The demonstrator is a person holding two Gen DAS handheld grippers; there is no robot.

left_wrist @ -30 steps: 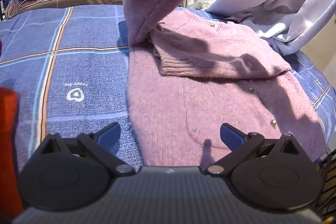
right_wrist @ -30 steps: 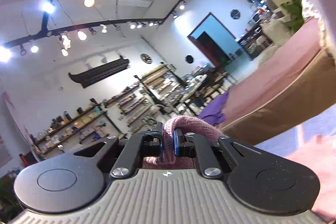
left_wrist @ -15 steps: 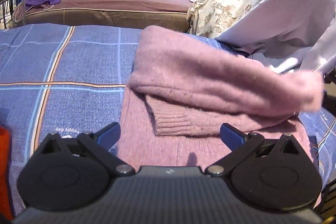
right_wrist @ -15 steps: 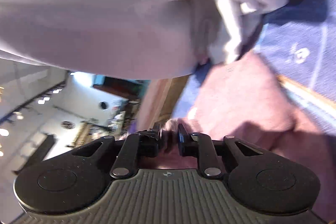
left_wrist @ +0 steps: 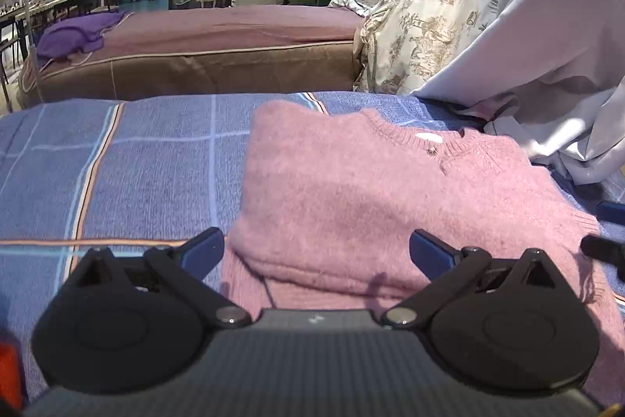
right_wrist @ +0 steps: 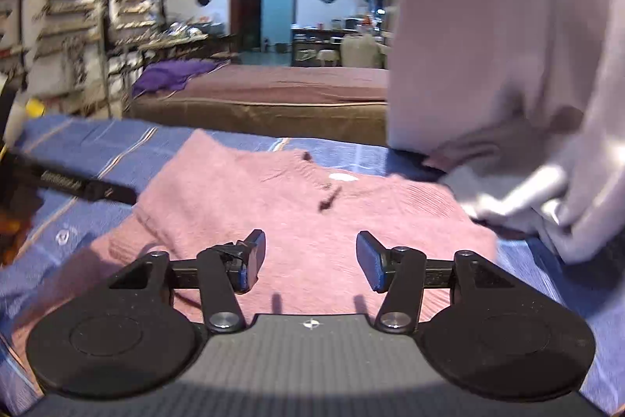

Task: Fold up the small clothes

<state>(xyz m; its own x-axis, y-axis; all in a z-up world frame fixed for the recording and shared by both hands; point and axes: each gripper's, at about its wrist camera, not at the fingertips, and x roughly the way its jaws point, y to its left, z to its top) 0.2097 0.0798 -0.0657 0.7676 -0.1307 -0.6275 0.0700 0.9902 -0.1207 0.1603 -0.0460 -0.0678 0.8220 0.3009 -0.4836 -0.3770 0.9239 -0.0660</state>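
A small pink knit cardigan [left_wrist: 375,198] lies folded on the blue plaid bedspread [left_wrist: 136,174], its neckline and a button facing away from me. It also shows in the right wrist view [right_wrist: 297,206]. My left gripper [left_wrist: 316,247] is open and empty, just above the cardigan's near folded edge. My right gripper [right_wrist: 310,258] is open and empty, low over the cardigan's near part. The right gripper's tips [left_wrist: 603,233] show at the right edge of the left wrist view.
A pale lilac garment [left_wrist: 547,38] hangs and bunches at the right, touching the bedspread. A brown bed [left_wrist: 203,53] with a purple cloth [left_wrist: 74,34] stands behind. A floral quilt [left_wrist: 422,22] is heaped beyond. An orange object [left_wrist: 8,374] sits at the left edge.
The right gripper carried the cardigan's lifted part over and laid it down on the rest, then let go and opened. The left gripper dropped lower towards the bed, still open.
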